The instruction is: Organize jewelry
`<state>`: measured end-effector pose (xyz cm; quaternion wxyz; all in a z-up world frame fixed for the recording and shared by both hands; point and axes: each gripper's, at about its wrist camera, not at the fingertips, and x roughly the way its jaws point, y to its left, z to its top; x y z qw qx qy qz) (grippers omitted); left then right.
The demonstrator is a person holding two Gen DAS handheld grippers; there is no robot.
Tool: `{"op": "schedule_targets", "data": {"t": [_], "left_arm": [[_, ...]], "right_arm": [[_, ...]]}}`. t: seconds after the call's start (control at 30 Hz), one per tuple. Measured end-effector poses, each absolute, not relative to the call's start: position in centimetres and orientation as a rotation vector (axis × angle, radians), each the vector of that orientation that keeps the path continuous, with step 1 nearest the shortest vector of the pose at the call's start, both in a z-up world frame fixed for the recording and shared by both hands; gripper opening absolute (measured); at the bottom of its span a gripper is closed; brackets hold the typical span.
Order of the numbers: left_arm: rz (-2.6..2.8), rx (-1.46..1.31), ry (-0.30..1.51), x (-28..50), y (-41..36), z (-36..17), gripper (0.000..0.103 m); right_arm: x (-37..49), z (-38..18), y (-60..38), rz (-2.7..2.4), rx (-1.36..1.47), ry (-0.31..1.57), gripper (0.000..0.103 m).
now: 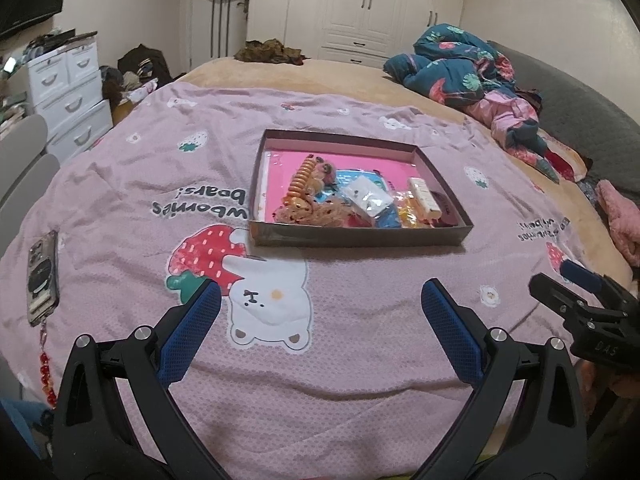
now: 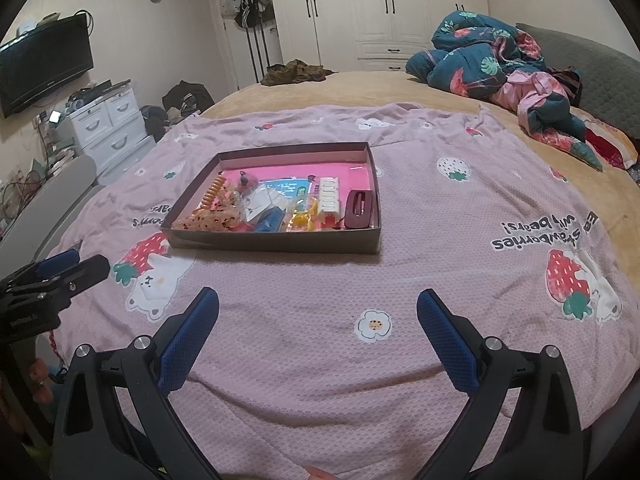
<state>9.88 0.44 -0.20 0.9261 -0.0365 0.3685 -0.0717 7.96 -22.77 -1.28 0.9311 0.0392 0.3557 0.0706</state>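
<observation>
Pink-lined box [image 1: 360, 236] of hair clips and trinkets sits on the strawberry bedspread [image 1: 320, 360].
My left gripper [image 1: 320, 300] and right gripper [image 2: 318, 300] hover near it, jaws spread wide, empty.

Both wrist cams are riding low over the pink blanket [image 1: 320, 380], looking forward along their own blue fingers toward the shallow box [image 1: 360, 236] mid-bed. The left one is sitting closer and more head-on; the right one is viewing the box [image 2: 276, 242] from its right. Both are sharing the box, wardrobe [image 2: 380, 12] and rumpled quilt [image 1: 460, 68].
</observation>
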Motion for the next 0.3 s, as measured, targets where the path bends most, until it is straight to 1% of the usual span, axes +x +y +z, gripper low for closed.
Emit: {"op": "schedule_targets", "data": {"t": [0.3], "left_arm": [[-0.031, -0.106, 0.796, 13.5, 4.3, -1.4, 0.094]], "right_arm": [[11.0, -2.4, -26.4, 0.045, 0.126, 0.749, 0.099]]}}
